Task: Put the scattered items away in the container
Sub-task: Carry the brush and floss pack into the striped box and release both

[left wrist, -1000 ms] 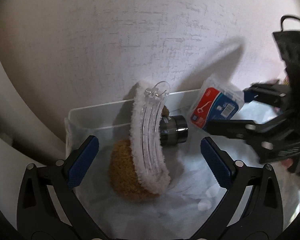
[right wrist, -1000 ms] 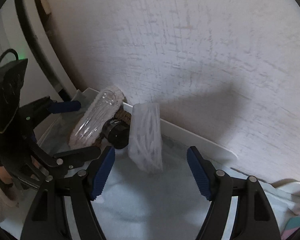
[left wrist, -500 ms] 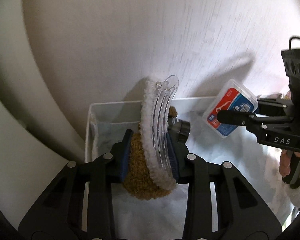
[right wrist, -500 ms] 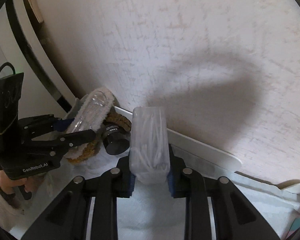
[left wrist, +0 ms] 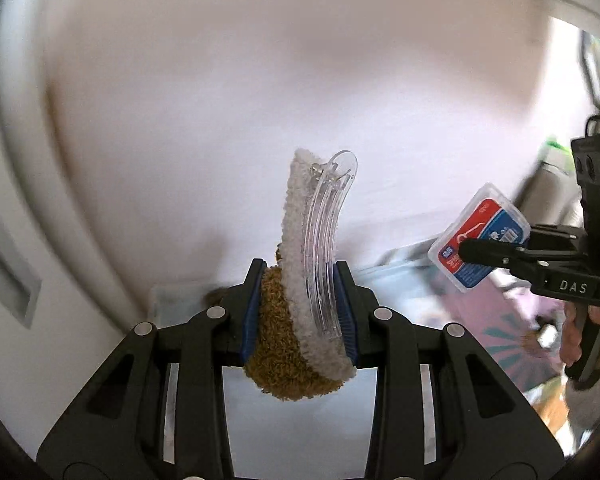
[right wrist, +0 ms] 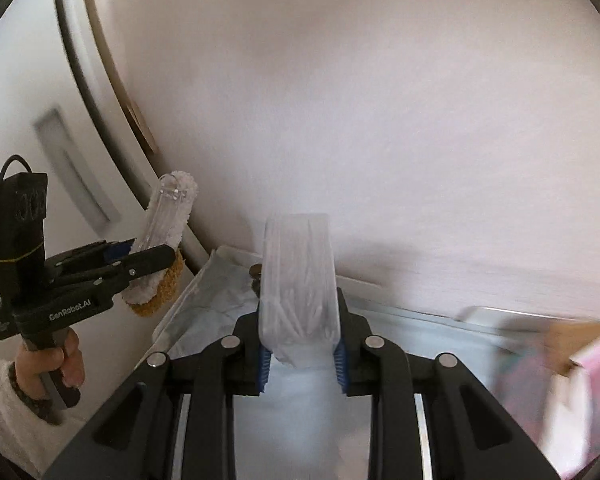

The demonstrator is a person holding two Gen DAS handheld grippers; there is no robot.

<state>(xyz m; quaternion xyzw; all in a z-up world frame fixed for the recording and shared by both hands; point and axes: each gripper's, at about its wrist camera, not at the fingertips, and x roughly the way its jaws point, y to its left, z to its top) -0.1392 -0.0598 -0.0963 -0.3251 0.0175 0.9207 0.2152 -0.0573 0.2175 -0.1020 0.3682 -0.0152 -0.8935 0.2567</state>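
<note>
Left wrist view, item one: your left gripper (left wrist: 300,312) is clamped on the fuzzy hair clip (left wrist: 300,308), held above the container (right wrist: 204,288) at its left end; the long clear jaw stands free, so a sideways knock could lever it out of the pads. Item two: your right gripper (right wrist: 302,356) is closed on the floss pick box (right wrist: 298,280) by its lower end only, over the container; smooth plastic could slip and fall outside the container's rim.

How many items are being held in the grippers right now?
2: a fluffy hair clip clamped in the left gripper, and a clear floss-pick box clamped in the right gripper.
</note>
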